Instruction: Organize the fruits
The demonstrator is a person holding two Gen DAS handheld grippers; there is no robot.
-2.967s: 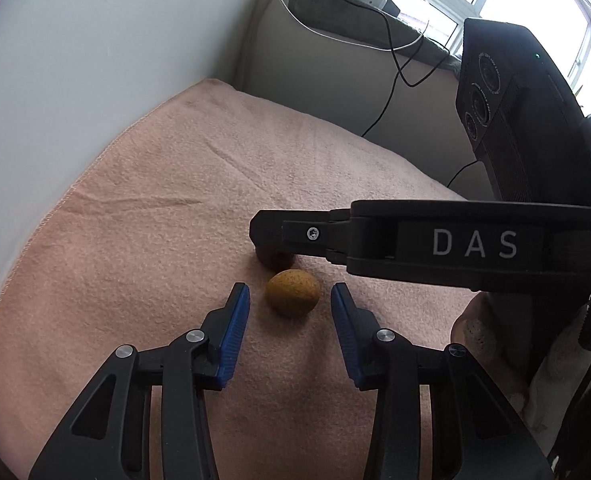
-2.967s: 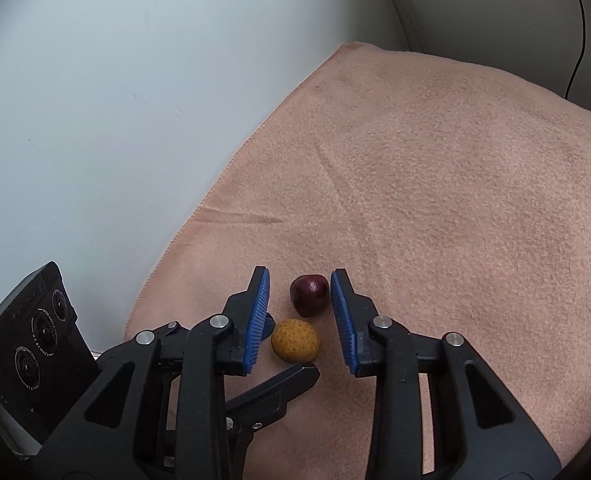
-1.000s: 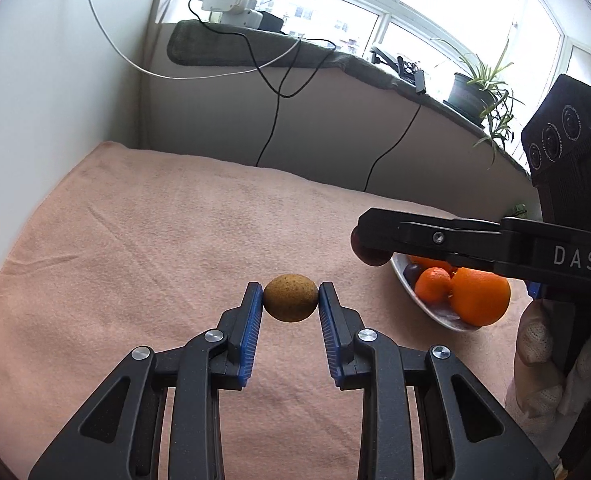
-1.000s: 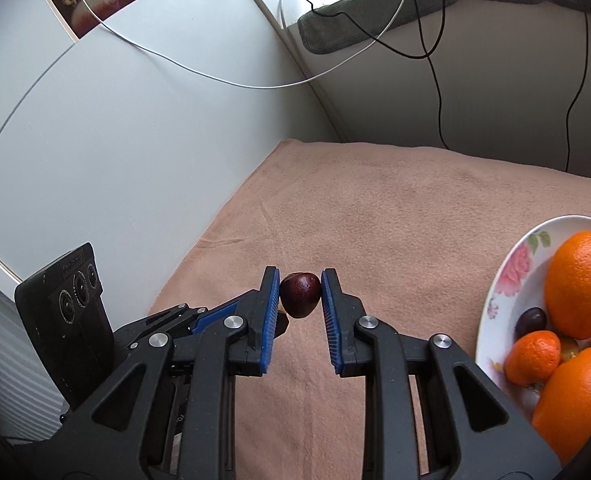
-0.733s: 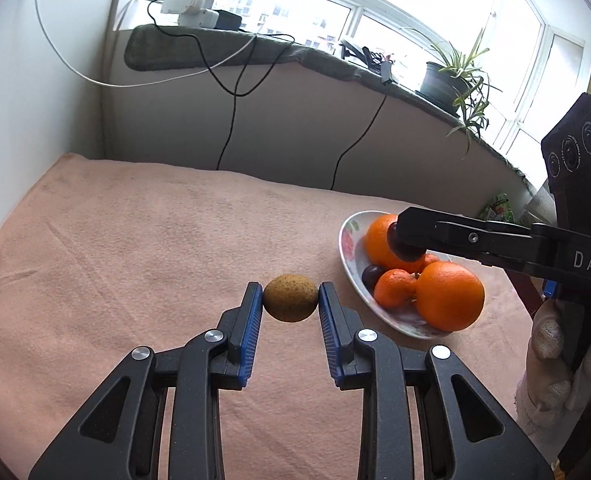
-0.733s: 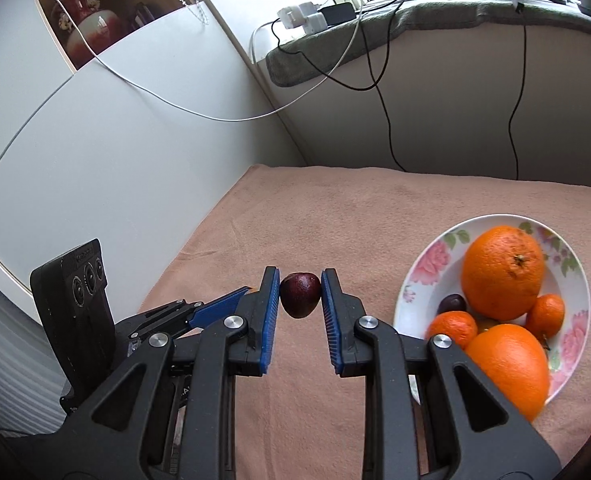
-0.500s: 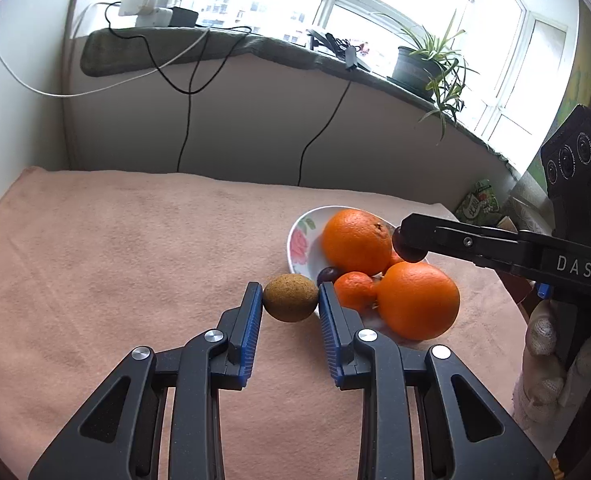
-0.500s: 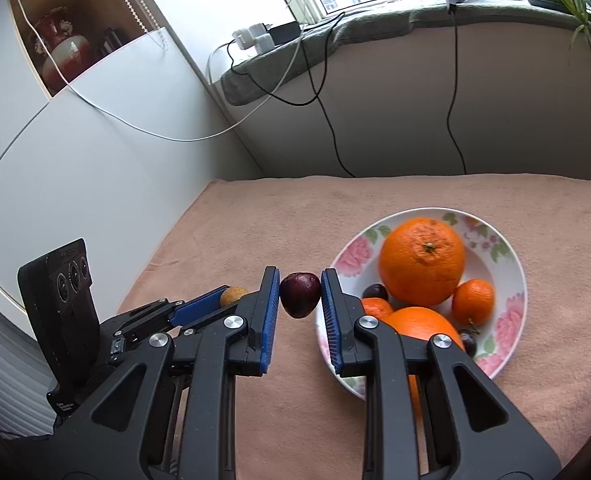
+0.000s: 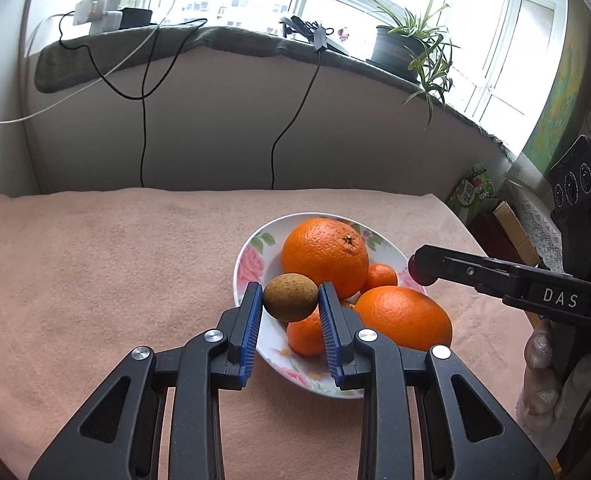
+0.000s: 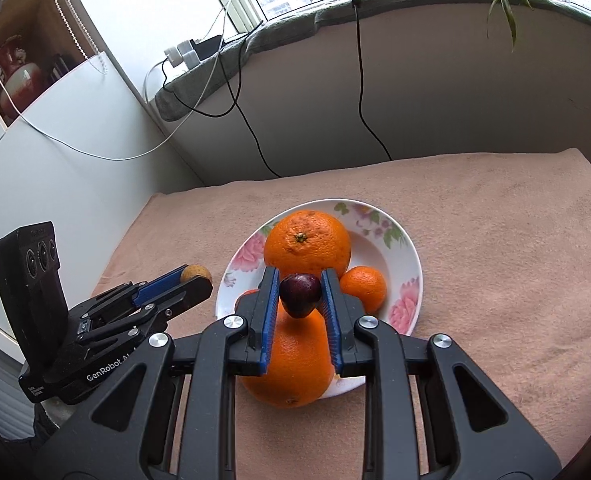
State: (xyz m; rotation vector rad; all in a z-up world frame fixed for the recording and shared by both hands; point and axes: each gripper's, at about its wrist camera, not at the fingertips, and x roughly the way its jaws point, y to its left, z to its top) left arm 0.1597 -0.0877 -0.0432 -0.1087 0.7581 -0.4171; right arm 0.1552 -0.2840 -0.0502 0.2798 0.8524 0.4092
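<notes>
Left wrist view: I have the left tongs (image 9: 290, 298) clenched on a brown kiwi-like fruit (image 9: 290, 297), held in the air over the near-left rim of the floral plate (image 9: 246, 256). The plate sits on the pink cloth-covered bench (image 9: 95, 264) and already carries two large oranges (image 9: 324, 257) and smaller tangerines (image 9: 380, 277). At right, the right tongs (image 9: 422, 270) reach in above the plate's right edge with a dark fruit at their tip; their arm reads "DAS".

Right wrist view: the right tongs (image 10: 300, 292) are clenched on a dark red plum (image 10: 300, 294), held above the plate (image 10: 409, 264) and its fruit. The left tongs (image 10: 193, 274) carry the brown fruit (image 10: 194, 271) just left of the plate; their body reads "GenRobot".

Progress, as I judge it: both fruits are lifted and brought to the plate. Lowering and releasing each one remain. I see no other loose fruit on the cloth.
</notes>
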